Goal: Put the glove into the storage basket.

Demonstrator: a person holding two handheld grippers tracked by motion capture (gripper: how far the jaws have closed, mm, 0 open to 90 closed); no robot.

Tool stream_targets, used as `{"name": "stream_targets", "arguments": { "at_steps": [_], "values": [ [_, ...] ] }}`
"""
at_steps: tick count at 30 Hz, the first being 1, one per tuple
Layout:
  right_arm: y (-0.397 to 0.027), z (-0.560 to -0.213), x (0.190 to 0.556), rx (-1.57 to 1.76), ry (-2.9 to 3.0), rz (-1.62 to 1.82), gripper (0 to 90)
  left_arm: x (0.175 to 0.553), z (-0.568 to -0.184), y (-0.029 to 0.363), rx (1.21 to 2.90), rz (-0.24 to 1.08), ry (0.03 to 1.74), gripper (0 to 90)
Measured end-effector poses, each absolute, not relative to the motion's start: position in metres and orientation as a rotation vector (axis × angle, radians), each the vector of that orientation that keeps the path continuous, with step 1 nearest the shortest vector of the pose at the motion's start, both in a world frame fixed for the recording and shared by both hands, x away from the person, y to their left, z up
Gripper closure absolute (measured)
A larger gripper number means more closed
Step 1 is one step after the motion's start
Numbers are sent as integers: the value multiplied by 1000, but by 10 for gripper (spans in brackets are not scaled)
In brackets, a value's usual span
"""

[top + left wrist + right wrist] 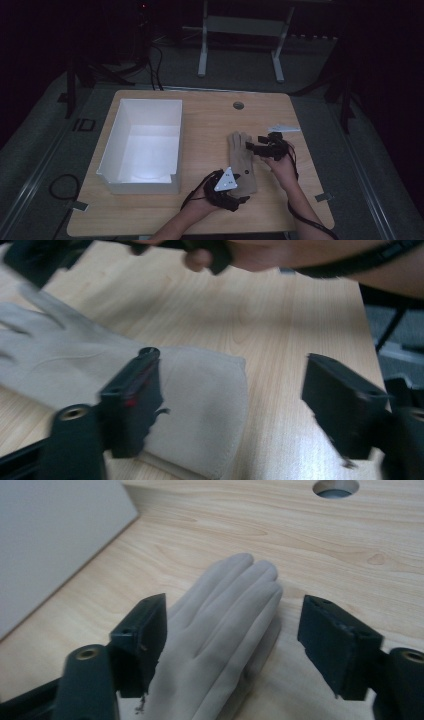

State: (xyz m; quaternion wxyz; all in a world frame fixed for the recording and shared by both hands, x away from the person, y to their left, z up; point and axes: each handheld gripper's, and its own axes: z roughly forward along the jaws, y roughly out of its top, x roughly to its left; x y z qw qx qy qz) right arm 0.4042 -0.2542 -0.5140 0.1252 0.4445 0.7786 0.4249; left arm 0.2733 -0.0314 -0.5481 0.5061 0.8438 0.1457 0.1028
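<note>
A beige glove (241,162) lies flat on the wooden table (200,120), fingers pointing away from the person. My left gripper (241,196) is at the glove's cuff end, under its grey three-cornered plate. In the left gripper view the jaws of this gripper (232,390) stand apart, the left one over the cuff of the glove (200,390) and the right one over bare wood. My right gripper (252,145) is beside the glove's fingers. In the right gripper view its jaws (232,640) stand wide on either side of the glove's fingers (225,610) without pressing them.
A white open box (140,187) stands on the left half of the table, and its wall (50,540) is close to the right gripper. A round cable hole (238,105) is at the far edge. A small white scrap (283,128) lies at the right.
</note>
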Motion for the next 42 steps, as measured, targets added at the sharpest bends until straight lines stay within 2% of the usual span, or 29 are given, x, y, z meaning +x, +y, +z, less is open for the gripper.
{"name": "stream_targets", "arguments": {
  "at_steps": [1, 9, 14, 15, 16, 18, 20, 26, 28, 37, 42],
  "values": [
    [-253, -517, 408, 1307, 2281, 1227, 299, 275, -549, -33, 2044, 245, 343, 308],
    [-242, -546, 429, 1417, 2356, 1179, 288, 287, -560, -33, 2149, 201, 368, 311],
    [-239, -558, 433, 1455, 2392, 1167, 273, 289, -562, -28, 2146, 196, 389, 322],
    [-238, -559, 432, 1430, 2388, 1169, 342, 290, -563, -26, 2151, 193, 383, 323],
    [-238, -559, 432, 1430, 2388, 1169, 342, 290, -563, -26, 2151, 193, 383, 322],
    [-236, -559, 430, 1402, 2426, 1191, 499, 290, -564, -27, 2150, 190, 372, 322],
    [-233, -557, 427, 1363, 2430, 1188, 569, 288, -564, -28, 2159, 206, 352, 322],
    [-230, -557, 422, 1355, 2402, 1170, 600, 283, -568, -36, 2240, 291, 275, 322],
    [-230, -557, 422, 1357, 2398, 1174, 604, 283, -569, -37, 2266, 315, 266, 356],
    [-229, -555, 421, 1340, 2401, 1157, 624, 289, -576, -35, 2249, 282, 319, 425],
    [-227, -554, 421, 1328, 2408, 1142, 646, 302, -575, -27, 2206, 219, 434, 730]
  ]
}}
